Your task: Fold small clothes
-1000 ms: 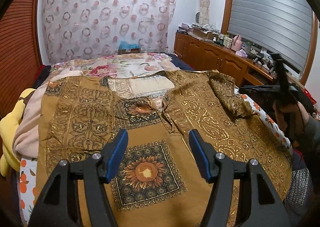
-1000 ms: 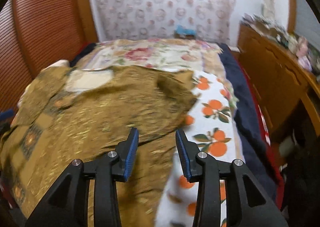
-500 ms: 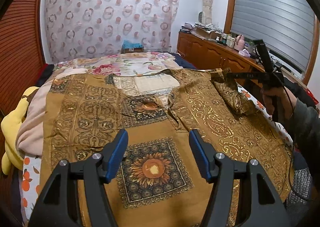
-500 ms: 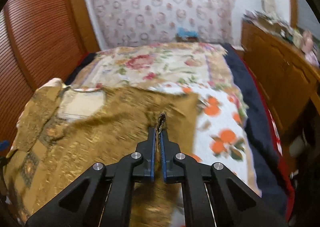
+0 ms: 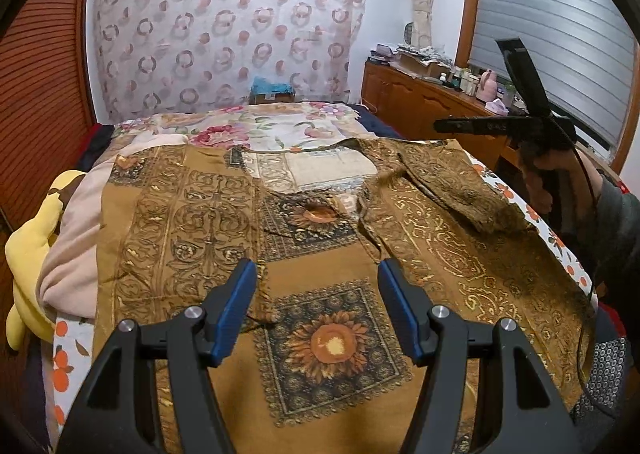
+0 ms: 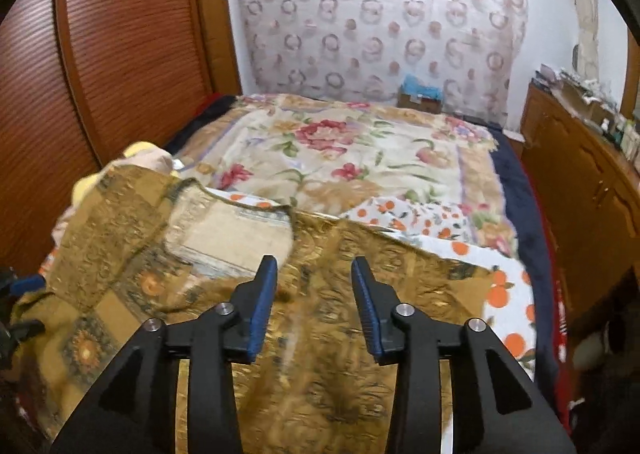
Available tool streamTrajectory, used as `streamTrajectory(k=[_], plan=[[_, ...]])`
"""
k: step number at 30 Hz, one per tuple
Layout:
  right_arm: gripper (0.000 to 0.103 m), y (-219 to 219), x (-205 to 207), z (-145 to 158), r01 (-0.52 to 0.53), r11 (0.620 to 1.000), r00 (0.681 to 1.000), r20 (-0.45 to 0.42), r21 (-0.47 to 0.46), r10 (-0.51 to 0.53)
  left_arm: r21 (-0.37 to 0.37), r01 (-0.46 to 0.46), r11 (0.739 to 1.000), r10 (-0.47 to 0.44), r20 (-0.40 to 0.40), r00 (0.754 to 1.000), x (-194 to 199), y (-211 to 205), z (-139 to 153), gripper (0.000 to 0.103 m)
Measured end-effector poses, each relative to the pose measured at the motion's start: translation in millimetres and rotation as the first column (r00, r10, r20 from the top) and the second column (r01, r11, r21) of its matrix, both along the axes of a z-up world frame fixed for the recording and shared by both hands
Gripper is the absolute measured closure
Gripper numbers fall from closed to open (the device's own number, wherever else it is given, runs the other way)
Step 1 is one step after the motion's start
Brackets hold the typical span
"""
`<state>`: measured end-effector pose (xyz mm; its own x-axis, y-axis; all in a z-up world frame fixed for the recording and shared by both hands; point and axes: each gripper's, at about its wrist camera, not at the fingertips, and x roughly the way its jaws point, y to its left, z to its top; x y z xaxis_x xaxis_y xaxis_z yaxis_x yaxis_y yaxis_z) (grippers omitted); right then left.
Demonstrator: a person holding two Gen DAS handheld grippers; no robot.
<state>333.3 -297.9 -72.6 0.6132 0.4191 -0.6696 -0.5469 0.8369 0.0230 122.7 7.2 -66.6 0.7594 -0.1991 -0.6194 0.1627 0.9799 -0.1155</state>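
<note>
Above gold garment [image 5: 328, 294] spread across bed: left tool [image 5: 316, 306], right tool [image 6: 314, 302] both spread, empty.

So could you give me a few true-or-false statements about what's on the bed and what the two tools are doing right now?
1. The left tool is open, gripping nothing. True.
2. The right tool is clamped on the brown garment. False: its jaws stand apart, empty.
3. The garment has a sunflower square. True.
4. The sleeve lies folded over the garment. True.
5. The bedsheet shows blue stars. False: oranges.
</note>
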Motion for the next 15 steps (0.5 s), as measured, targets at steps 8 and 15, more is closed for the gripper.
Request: streamTrajectory(k=[8,15], plan=[[0.057,-48.6,28.1,-38.9,0.129,0.986,0.990,-0.047,-0.107,-0.134,0.029,-0.061,0.998,0.061,-0.007,0.998,26.7,34.1,3.2,0.040],[0.057,-72.8,51.5,-64.7,0.195,0.972,0.974,-0.086,-0.132,-0.208,0.062,-0.135,0.989,0.137,-0.025,0.990,52.9,73.7,0.7,0.040]])
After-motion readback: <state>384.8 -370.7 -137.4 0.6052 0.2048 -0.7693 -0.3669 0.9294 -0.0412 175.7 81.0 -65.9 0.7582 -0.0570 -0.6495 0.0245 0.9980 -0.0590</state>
